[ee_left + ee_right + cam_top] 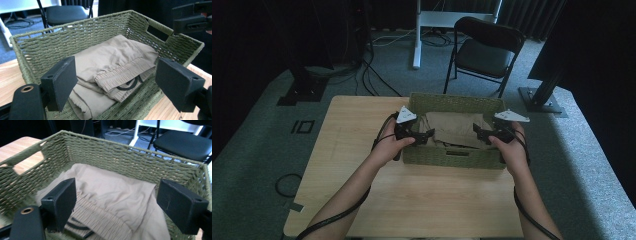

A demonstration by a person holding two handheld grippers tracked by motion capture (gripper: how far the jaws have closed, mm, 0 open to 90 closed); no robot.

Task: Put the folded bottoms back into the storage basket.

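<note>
A: Folded tan shorts (112, 65), gathered waistband and dark drawstring, lie inside a green woven basket (452, 156) on the surface.

B: Left tongs (421, 136) and right tongs (479, 132) gape wide above the basket's ends, holding nothing.

We see a basket (105, 27) of green woven cord, coarse and ribbed, matt all over. In it lies tan cloth (112, 60), soft and dull, folded shorts by the look, with a gathered, puckered waistband and a thin black cord. The table (362, 200) shows pale wood grain, smooth with a faint sheen. The left gripper (115, 82) and right gripper (116, 205) carry matt black plastic jaws, slightly scuffed, each with a small brass-coloured ring. Beyond the table's far edge, the chair (484, 52) has a black padded seat on a dark metal frame.
</note>
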